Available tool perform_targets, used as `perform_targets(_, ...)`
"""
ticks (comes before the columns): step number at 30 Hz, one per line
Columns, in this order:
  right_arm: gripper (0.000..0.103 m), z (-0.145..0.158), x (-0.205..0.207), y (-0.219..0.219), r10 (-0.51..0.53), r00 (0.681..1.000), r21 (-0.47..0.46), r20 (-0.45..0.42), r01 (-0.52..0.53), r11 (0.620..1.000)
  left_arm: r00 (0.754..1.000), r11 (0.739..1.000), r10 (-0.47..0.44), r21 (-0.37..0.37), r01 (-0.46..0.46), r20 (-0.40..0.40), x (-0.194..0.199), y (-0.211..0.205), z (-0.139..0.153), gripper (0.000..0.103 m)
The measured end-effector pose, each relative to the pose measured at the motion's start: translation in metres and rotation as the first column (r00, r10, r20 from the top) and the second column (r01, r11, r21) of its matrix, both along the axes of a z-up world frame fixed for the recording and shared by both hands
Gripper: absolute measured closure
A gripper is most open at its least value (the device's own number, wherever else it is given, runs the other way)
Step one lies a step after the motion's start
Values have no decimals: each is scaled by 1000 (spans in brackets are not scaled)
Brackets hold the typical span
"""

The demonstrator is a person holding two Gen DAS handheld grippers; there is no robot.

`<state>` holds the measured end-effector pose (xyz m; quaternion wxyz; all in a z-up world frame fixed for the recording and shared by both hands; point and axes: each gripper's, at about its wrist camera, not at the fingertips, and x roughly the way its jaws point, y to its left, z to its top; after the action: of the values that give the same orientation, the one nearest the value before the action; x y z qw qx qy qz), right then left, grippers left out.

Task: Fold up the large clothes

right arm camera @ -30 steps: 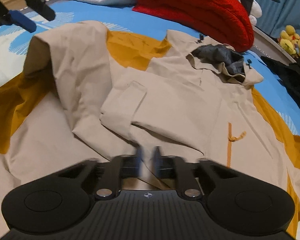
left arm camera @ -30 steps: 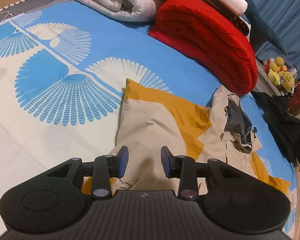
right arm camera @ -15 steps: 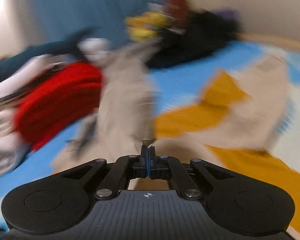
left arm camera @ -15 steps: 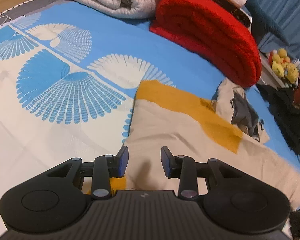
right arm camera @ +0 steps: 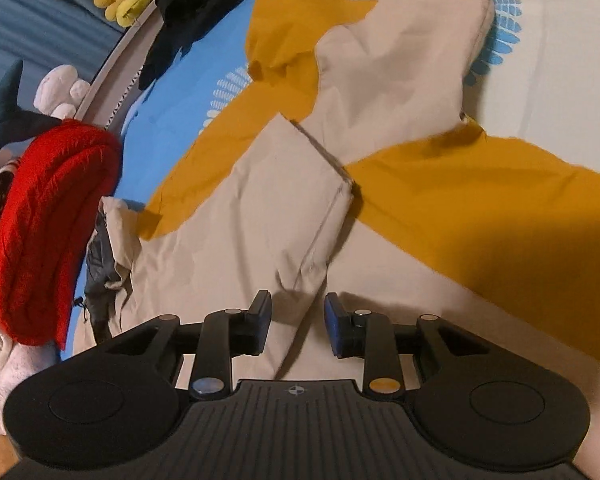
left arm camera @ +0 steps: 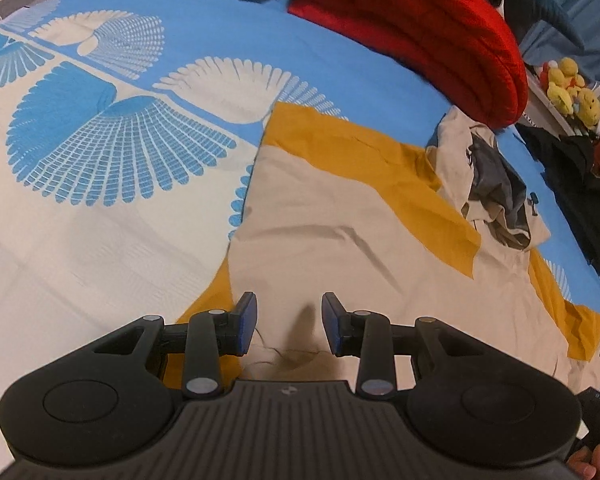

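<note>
- The jacket (left arm camera: 340,216) lay spread on the bed (left arm camera: 80,240), hood away from both tools.
- Left gripper (left arm camera: 288,322) stood released above fabric.
- Right gripper (right arm camera: 296,320) was opening, empty, directly above a cuff edge.

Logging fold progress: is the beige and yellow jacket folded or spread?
Partly folded: the jacket has a sleeve laid across its body; the rest lies spread.
</note>
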<state>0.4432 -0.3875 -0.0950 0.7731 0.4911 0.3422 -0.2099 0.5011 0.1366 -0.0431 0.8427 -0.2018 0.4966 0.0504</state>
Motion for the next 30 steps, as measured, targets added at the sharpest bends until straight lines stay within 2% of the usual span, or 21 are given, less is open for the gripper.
perform_targets(2,85,2,-1,-5,5,1000,-13,19,-5,1000,1000,1000,-13,3,13,-4,0,-3,-1,64)
perform_targets(3,102,2,-1,-8,13,999,-14,41,-12,1000,1000,1000,-19,6,19,-6,1,-5,-2,64)
perform_targets(4,103,3,-1,-9,25,998,-14,61,-24,1000,1000,1000,-26,8,26,-9,1,-6,-3,64)
perform_targets(10,103,49,-12,1,6,981,-199,194,33,979,998,998,-55,22,55,-25,0,-12,-8,64)
perform_targets(12,103,55,-12,-1,-2,985,-223,172,41,974,998,998,-63,25,64,-32,0,-14,-9,64)
perform_targets(13,99,52,-10,-4,-15,991,-211,136,44,976,997,997,-67,27,68,-35,0,-14,-10,64)
perform_targets(15,97,33,-5,-14,-17,996,-114,89,27,993,997,997,-71,30,72,-37,0,-15,-11,64)
perform_targets(16,86,22,-3,-17,-17,998,-55,62,20,998,997,997,-71,31,72,-37,0,-16,-11,64)
perform_targets(17,79,13,0,-20,-17,999,-9,40,17,1000,997,997,-70,30,71,-37,0,-16,-11,64)
perform_targets(18,71,7,2,-19,-10,1000,7,24,10,1000,997,997,-70,29,71,-38,1,-15,-11,64)
perform_targets(21,70,-2,9,-16,19,1000,8,-7,-19,1000,997,997,-72,32,73,-41,1,-16,-12,63)
perform_targets(25,69,-10,18,-16,49,999,49,2,-49,998,996,996,-77,33,78,-43,2,-16,-12,63)
perform_targets(26,70,-8,20,-16,59,998,42,6,-59,997,996,996,-77,33,79,-44,2,-16,-13,63)
perform_targets(27,89,-6,14,-13,70,997,35,12,-71,997,996,996,-79,32,80,-45,3,-16,-13,63)
perform_targets(28,99,-1,13,-12,74,997,21,29,-74,997,996,996,-82,29,83,-47,3,-16,-14,63)
perform_targets(30,101,13,6,-9,52,997,-27,62,-50,998,995,995,-90,29,91,-48,3,-18,-14,63)
